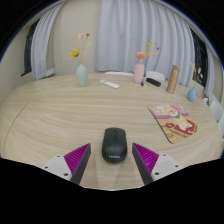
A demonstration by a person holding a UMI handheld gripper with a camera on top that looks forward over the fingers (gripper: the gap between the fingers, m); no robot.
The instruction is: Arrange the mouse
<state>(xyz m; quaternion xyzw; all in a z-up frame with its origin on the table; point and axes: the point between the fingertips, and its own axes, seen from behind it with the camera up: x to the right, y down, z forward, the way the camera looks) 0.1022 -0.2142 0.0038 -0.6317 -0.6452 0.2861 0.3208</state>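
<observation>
A black computer mouse (113,144) lies on the light wooden table (60,120), between the tips of my two fingers. My gripper (112,158) is open. The purple pads (76,159) stand apart from the mouse, with a gap of bare table at each side. The mouse rests on the table on its own, its rear end level with the fingertips.
A colourful book or board (175,121) lies to the right beyond the fingers. At the far edge stand a teal vase with flowers (81,73), a pink vase (139,71), a bottle (173,79), a blue cup (193,93) and a small white object (110,84). Curtains hang behind.
</observation>
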